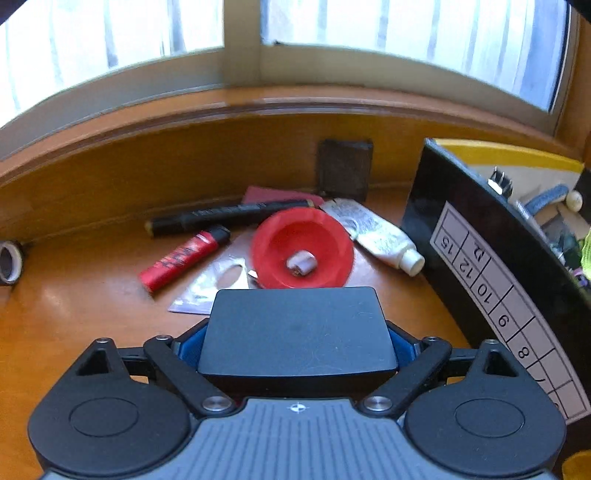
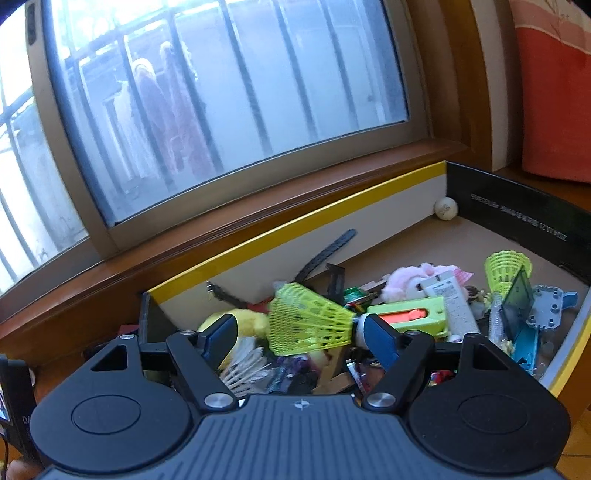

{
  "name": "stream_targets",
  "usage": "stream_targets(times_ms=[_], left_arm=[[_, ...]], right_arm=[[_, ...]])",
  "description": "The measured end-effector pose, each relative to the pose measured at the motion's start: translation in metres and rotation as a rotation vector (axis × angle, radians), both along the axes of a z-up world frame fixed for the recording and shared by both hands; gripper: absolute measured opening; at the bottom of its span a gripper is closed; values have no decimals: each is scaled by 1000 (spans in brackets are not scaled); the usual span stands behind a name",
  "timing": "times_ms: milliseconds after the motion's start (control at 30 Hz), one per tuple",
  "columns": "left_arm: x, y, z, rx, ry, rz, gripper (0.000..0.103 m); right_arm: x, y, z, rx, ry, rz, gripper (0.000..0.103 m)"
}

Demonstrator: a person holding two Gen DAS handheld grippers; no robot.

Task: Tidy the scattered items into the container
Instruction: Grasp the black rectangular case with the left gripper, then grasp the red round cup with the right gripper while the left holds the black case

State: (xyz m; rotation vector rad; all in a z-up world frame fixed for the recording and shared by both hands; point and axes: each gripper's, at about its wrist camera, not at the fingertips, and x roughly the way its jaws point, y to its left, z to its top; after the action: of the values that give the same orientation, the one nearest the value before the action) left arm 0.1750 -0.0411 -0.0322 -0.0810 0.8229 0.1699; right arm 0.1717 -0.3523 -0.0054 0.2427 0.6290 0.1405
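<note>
A black box (image 1: 297,332) is clamped flat between the left fingers. On the desk beyond lie a red funnel (image 1: 302,246), red lighter (image 1: 184,258), black marker (image 1: 229,218) and white tube (image 1: 376,234); the cluttered container (image 1: 461,236) stands right.

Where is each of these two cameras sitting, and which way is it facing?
Left wrist: sits on the left gripper, looking down at a red dish and lighter on the wooden ledge; its jaws clamp a black case.
Right wrist: sits on the right gripper, looking into the container; open jaws flank a yellow shuttlecock.
Shared: the container and the window.
</note>
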Motion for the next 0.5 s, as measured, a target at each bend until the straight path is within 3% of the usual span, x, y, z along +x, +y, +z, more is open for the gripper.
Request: stream_targets(times_ms=[167, 500], left_arm=[[-35, 18, 21, 42, -62, 6, 94], [-87, 74, 32, 56, -55, 91, 94]], right_arm=[[-4, 35, 8, 7, -7, 104, 80], [-9, 158, 7, -10, -2, 452, 88]])
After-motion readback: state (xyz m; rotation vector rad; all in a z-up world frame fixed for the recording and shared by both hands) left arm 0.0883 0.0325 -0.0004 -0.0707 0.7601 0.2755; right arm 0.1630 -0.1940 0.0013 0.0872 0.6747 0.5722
